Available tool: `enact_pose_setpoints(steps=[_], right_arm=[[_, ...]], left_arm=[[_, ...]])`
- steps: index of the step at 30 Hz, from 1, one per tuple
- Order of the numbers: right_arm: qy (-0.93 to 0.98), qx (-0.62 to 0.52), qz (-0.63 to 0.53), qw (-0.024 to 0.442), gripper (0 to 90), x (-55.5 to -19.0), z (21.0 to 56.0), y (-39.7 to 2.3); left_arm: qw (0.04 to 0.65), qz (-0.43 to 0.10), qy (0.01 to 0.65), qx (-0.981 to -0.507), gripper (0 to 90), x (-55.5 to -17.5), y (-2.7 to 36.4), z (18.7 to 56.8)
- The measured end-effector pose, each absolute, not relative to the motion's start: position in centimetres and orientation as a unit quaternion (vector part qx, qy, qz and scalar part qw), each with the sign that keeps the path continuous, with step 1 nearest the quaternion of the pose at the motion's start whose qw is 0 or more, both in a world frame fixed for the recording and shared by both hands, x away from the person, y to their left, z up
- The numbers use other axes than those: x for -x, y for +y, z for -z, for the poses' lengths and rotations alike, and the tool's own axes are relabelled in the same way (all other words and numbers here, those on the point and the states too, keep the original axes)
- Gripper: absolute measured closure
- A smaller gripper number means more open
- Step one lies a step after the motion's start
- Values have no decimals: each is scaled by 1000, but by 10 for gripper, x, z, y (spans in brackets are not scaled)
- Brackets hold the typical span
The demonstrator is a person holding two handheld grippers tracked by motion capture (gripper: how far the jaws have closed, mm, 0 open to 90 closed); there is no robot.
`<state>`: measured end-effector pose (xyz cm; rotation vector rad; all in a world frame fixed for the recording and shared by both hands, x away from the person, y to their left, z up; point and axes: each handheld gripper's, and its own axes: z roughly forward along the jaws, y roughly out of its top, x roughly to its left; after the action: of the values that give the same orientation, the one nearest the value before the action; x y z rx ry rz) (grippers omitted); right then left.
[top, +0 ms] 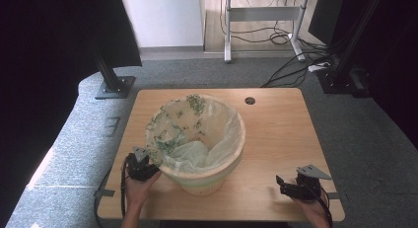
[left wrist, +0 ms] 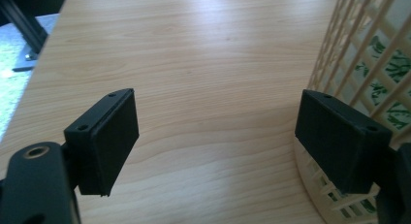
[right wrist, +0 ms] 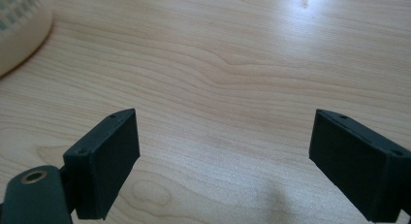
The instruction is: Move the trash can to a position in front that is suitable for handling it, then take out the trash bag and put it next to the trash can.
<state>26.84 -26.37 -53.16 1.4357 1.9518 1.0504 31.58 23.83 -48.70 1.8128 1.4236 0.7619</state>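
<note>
Wooden table (top: 281, 139), cream lattice basket (top: 197, 144) near table centre with green-patterned bag liner (top: 190, 134), left gripper (top: 140, 165) against basket's lower-left wall, jaws spread, holding nothing, right gripper (top: 291, 184) well apart at table's right front, jaws spread, holding nothing.

- The left gripper (top: 141, 165) sits low at the table's near left, held in the person's left hand (top: 139, 187), whose forearm rises from the bottom edge of the high view.
- In the left gripper view its jaws stand wide apart, with nothing between the pads (left wrist: 107, 141).
- The right gripper (top: 292, 186) rests near the table's near right corner, pointing left, in the right hand (top: 311, 207).
- In the right gripper view its jaws are also spread wide, holding nothing.
</note>
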Motion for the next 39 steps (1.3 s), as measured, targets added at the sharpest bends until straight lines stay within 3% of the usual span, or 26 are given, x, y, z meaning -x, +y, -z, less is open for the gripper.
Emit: enact_pose_setpoints(steps=[11, 24, 39], right_arm=[[718, -527, -380, 250, 110, -265, 533, -264], [715, -518, -399, 248, 113, -258, 530, -272], [720, -508, -404, 244, 136, -263, 529, -272]], left_arm=[[336, -293, 493, -747, 151, -322, 205, 485], [379, -232, 506, -740, 145, -304, 251, 486], [395, -224, 517, -726, 141, -297, 265, 479]])
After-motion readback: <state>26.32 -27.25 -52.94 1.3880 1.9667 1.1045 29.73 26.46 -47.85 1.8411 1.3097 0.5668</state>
